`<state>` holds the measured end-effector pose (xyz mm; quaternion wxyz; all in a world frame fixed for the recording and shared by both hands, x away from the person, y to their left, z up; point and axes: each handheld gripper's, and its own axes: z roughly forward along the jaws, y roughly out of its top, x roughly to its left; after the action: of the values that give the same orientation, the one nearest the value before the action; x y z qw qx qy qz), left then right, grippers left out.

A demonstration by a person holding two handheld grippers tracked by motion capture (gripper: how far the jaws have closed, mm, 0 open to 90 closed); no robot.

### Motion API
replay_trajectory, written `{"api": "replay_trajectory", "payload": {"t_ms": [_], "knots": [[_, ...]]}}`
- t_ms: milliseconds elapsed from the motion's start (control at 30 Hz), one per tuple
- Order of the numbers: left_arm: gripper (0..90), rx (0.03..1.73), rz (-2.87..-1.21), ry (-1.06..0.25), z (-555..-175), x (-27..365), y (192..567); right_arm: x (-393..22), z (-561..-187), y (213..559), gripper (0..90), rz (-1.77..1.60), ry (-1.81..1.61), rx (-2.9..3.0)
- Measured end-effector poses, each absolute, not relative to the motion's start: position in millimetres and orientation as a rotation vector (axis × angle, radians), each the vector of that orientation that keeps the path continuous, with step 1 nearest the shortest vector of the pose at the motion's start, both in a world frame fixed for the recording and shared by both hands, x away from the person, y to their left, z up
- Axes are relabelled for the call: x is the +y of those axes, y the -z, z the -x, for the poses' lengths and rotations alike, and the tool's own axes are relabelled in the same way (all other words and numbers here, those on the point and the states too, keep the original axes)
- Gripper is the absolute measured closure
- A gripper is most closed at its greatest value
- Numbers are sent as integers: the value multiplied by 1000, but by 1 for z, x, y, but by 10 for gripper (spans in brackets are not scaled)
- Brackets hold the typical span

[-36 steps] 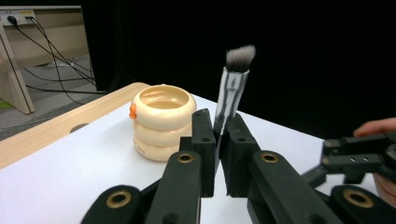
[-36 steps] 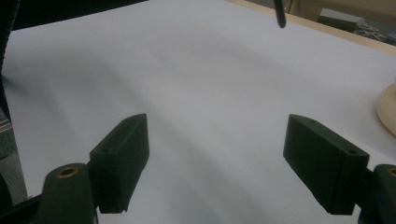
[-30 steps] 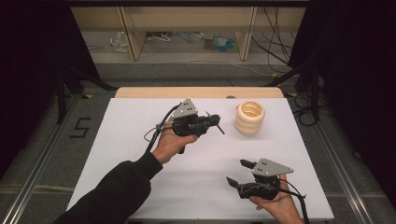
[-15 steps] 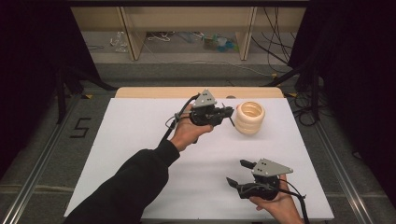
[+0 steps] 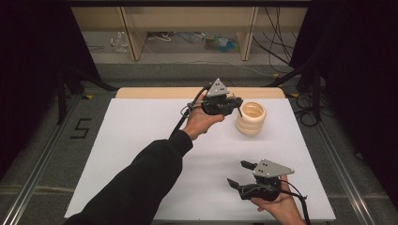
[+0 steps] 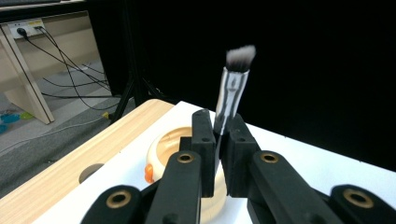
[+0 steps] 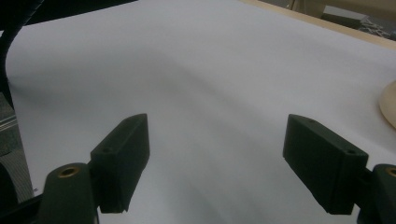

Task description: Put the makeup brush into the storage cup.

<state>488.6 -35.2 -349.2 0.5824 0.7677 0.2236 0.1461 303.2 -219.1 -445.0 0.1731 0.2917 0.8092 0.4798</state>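
The ribbed cream holder stands upright, mouth open upward, on the white sheet that covers the counter, toward the sheet's far edge; a bare wooden strip of counter runs just beyond it. Open white surface lies to the holder's left and on its near side, with nothing else standing there. The left tongs hover just left of the holder at rim height, jaws clamped tight on the thin black handle of a makeup brush. In the left gripper view the brush's long axis runs up out of the jaws, leaning slightly right, its silver ferrule and white-tipped bristles uppermost and pointing away from the tongs; the holder's mouth lies directly behind and below the jaws. The right tongs sit well nearer the person than the holder, close to the sheet's near edge, jaws spread wide and holding nothing, aimed across bare sheet.
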Motion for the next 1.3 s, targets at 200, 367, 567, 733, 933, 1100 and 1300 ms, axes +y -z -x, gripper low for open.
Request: {"api": "replay_trajectory", "payload": {"t_ms": [200,367,567,733,933,1100,1300], "knots": [[848,524,-1785,-344,-497,-44,347,-221,-304,446,240,-837,-1362,2295],[848,540,-1779,-341,-503,-47,348,-221,-304,447,240,-833,-1364,2298],[847,552,-1766,-330,-506,-50,348,-221,-304,446,240,-836,-1344,2308],[848,543,-1777,-324,-508,-54,349,-220,-304,446,242,-829,-1366,2298],[847,570,-1786,-315,-516,-57,353,-220,-304,446,243,-825,-1365,2296],[847,583,-1794,-310,-520,-62,353,-221,-304,445,243,-824,-1368,2297],[847,598,-1813,-315,-525,-67,358,-220,-304,445,243,-818,-1373,2292]]}}
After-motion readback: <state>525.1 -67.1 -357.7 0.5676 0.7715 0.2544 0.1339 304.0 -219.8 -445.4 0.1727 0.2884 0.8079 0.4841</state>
